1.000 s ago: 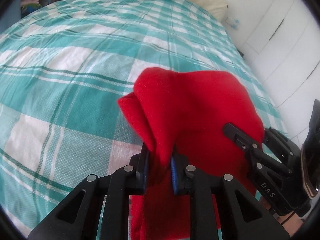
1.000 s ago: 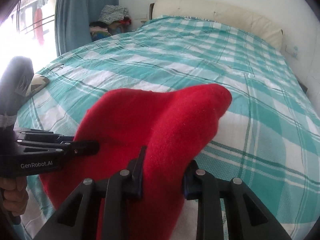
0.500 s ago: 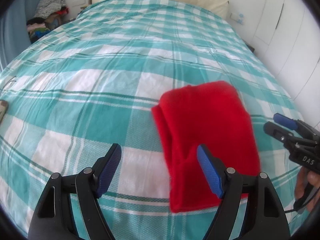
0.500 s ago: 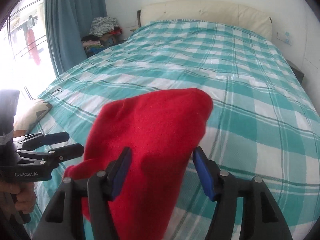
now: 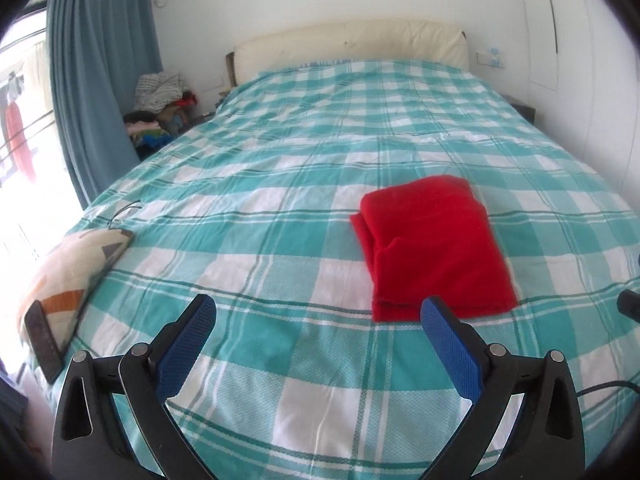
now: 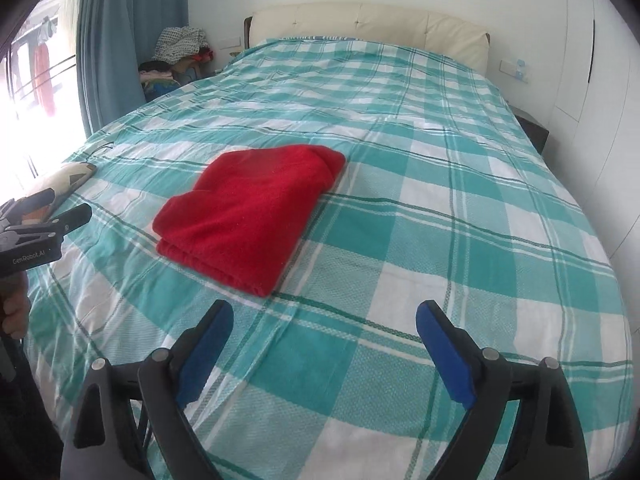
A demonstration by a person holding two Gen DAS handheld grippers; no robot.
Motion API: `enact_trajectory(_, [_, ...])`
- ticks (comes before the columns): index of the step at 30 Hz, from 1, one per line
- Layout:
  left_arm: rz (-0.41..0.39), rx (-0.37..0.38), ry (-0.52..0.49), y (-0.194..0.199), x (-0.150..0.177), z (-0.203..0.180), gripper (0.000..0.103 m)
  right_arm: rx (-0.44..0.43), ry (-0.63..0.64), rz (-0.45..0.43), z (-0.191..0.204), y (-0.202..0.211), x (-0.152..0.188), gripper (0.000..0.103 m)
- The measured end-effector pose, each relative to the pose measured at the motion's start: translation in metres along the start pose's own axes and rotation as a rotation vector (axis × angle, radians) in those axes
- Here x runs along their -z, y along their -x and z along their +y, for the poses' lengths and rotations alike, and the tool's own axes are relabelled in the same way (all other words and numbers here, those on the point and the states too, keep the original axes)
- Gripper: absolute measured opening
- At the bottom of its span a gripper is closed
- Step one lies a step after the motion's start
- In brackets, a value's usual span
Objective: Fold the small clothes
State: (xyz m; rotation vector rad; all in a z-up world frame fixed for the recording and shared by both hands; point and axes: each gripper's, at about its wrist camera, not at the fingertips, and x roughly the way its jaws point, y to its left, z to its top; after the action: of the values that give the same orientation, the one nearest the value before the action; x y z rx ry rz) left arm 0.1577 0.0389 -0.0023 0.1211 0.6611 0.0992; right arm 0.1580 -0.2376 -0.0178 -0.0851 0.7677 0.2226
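A red garment [image 5: 434,246] lies folded into a flat rectangle on the teal-and-white checked bed [image 5: 280,152]. It also shows in the right wrist view [image 6: 252,210]. My left gripper [image 5: 318,314] is open and empty, held back from the garment's near left corner. My right gripper [image 6: 324,320] is open and empty, held back from the garment's near right side. The left gripper also shows at the left edge of the right wrist view [image 6: 60,208], open.
A patterned cushion [image 5: 68,268] with a dark phone-like slab [image 5: 42,340] lies at the bed's left edge. A pile of clothes [image 5: 160,104] sits by the blue curtain [image 5: 100,80]. A cream headboard [image 5: 352,40] and white wardrobe doors [image 6: 592,60] bound the bed.
Both grippers let go of the red garment and pulled back toward the near edge of the bed. The garment now lies flat and folded on the bed.
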Motion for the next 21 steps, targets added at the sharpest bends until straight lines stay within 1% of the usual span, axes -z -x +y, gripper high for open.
enact_trajectory(4, [0.009,0.007,0.009,0.036,0.005,-0.004,0.103,-0.005,0.014,-0.025,0.015,0.045,0.003,0.095])
enact_trajectory(7, [0.03,-0.002,0.005,0.057,0.012,-0.008,0.103,-0.03,0.033,-0.02,0.029,0.069,0.008,0.095])
enact_trajectory(10, [0.052,0.031,0.002,0.077,0.02,-0.012,0.103,-0.05,0.05,-0.006,0.044,0.087,0.015,0.095])
enact_trajectory(15, [0.042,0.034,0.031,0.104,0.031,-0.012,0.103,-0.062,0.052,0.015,0.063,0.108,0.031,0.095])
enact_trajectory(19, [0.062,0.053,0.059,0.111,0.038,-0.006,0.103,-0.097,0.005,0.034,0.068,0.116,0.042,0.095])
enact_trajectory(21, [0.059,0.065,0.069,0.114,0.041,-0.004,0.103,-0.107,-0.012,0.035,0.069,0.119,0.045,0.095])
